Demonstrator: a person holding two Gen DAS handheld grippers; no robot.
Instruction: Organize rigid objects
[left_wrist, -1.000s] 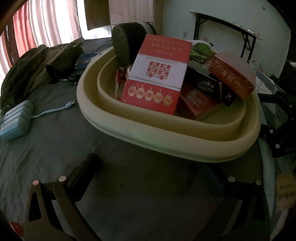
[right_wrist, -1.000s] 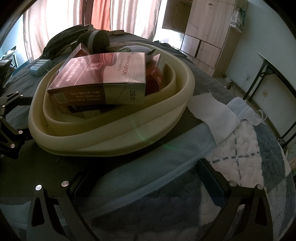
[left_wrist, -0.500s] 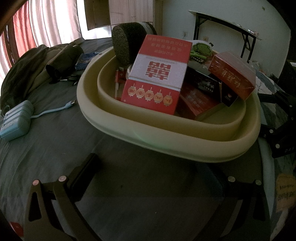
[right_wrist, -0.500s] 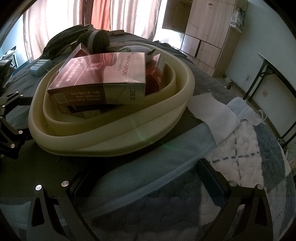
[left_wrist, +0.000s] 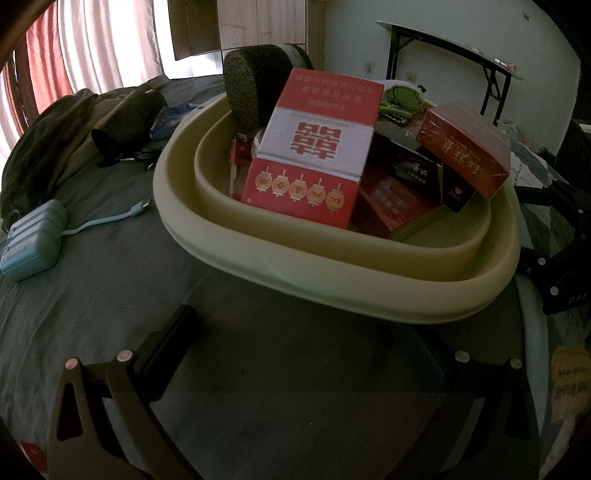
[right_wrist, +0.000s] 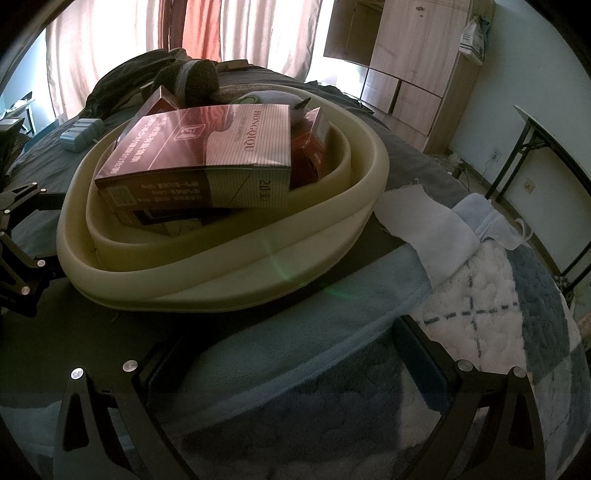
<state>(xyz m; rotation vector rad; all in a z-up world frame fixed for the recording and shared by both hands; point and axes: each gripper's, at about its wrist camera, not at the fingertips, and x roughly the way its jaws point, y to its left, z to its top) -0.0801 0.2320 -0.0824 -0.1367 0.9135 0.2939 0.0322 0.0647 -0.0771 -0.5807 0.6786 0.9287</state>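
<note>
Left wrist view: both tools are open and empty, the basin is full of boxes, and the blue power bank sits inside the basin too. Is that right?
Not quite. The power bank lies on the grey bedding, outside the basin, as the left wrist view shows. The rest holds: the left tool and right tool are open and empty, and boxes fill the basin.

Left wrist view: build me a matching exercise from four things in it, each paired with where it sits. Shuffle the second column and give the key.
Things:
1. red and white box
2. blue power bank
3. dark sponge block
4. cream basin

Places:
A. standing at the far rim of the basin
B. on the grey bedding, left of the basin
C. leaning in the basin, at the front of the pile
D. on the bed, holding the boxes

Pairs: 1-C, 2-B, 3-A, 4-D
</note>
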